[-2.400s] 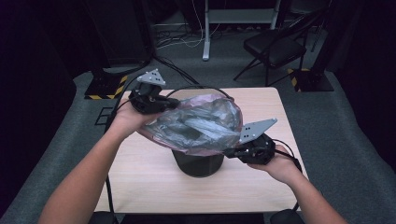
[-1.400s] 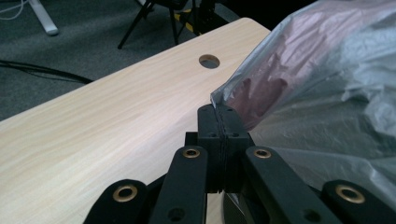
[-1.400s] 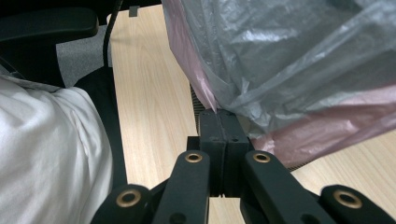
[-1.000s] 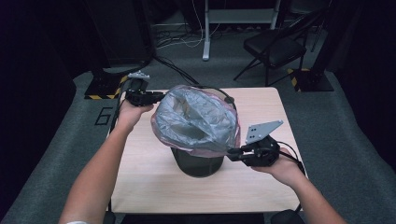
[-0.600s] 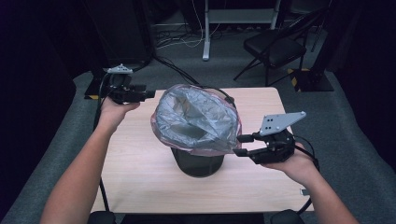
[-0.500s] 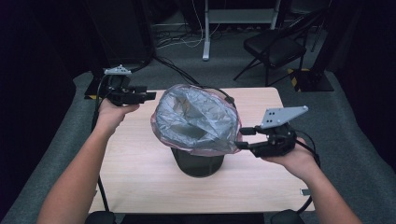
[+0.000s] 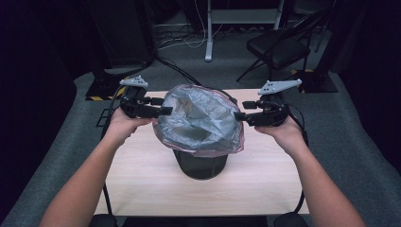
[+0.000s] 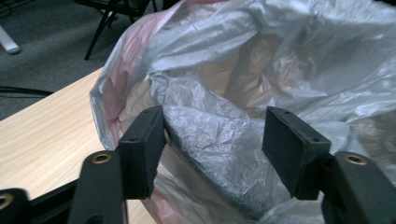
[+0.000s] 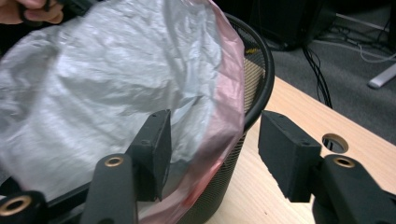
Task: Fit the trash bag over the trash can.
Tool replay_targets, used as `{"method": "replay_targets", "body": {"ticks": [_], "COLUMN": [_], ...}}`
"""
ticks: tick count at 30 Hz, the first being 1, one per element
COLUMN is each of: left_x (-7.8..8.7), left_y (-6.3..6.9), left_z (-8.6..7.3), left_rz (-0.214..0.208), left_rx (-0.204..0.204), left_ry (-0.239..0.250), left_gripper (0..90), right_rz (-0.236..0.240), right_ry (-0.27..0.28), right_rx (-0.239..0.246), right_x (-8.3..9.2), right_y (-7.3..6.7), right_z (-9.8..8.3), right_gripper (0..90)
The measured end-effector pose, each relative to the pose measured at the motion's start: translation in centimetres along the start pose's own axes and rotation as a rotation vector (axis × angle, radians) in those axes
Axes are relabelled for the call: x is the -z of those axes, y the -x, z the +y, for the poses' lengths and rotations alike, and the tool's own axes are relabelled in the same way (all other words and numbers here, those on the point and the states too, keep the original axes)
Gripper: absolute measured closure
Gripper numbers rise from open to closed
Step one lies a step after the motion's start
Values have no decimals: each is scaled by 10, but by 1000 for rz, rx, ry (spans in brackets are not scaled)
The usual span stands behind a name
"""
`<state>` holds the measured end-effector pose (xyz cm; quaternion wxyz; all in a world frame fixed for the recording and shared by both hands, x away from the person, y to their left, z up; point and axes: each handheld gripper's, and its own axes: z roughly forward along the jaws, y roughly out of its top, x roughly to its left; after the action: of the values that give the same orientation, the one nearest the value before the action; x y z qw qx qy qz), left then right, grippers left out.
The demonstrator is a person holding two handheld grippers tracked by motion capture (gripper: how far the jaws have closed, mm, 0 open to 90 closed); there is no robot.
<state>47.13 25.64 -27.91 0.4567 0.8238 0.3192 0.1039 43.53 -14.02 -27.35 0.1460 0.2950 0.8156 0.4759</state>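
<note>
A black mesh bin stands in the middle of the wooden table. A crumpled grey and pink plastic bag billows over its top. My left gripper is at the bag's left edge and my right gripper at its right edge. In the left gripper view the left gripper has a fold of the bag between its spread pads. In the right gripper view the right gripper frames the bag's pink rim and the bin's wire rim. Both grippers' jaws have just been opening and press on nothing.
A black folding chair and a white desk leg stand on the carpet beyond the table. Cables lie there too. A striped stand base is at the back left. The table has a round hole near the bin.
Both grippers let go of the stretched bag and opened. The left drew away and came back to the bag's left edge. The right rose toward the far side of the bag's right edge.
</note>
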Motion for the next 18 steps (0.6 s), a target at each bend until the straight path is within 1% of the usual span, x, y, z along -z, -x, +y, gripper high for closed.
{"method": "replay_targets", "body": {"ticks": [3, 5, 6, 7, 8, 9, 10, 12, 14, 15, 17, 18], "left_x": [-3, -5, -6, -6, -6, -6, -6, -6, -7, -7, -7, -7], "left_y": [-3, -5, -5, -6, -6, -6, -6, -7, -8, -8, -8, -8], "left_z": [-3, -5, -6, -7, -8, -8, -8, -8, -7, -7, -6, -6], "left_rz": [-8, -7, -10, -20, -25, -25, -27, -37, -47, -50, -54, -58], "left_rx": [21, 20, 18, 16, 27, 27, 29, 34, 39, 42, 40, 41], "left_ry": [-2, -15, -29, -28, -23, -23, -27, -34, -40, -45, -52, -55], "left_gripper": [381, 400, 429, 460, 462, 465, 468, 473, 476, 477, 478, 479], "right_rz": [9, 9, 17, 29, 41, 41, 59, 45, 38, 44, 46, 38], "right_ry": [-34, -36, -36, -31, -24, -24, -12, 1, 17, 26, 29, 26], "right_rx": [-24, -42, -50, -59, -65, -65, -66, -56, -46, -39, -29, -23], "right_x": [-9, -12, -13, -14, -14, -14, -15, -14, -12, -11, -10, -11], "right_y": [5, 8, 10, 12, 13, 13, 15, 15, 17, 18, 20, 22], "right_z": [1, 0, 0, 0, 0, 0, -1, 0, 1, 2, 2, 2], "right_gripper": [412, 413, 437, 474, 533, 533, 605, 674, 795, 854, 881, 884]}}
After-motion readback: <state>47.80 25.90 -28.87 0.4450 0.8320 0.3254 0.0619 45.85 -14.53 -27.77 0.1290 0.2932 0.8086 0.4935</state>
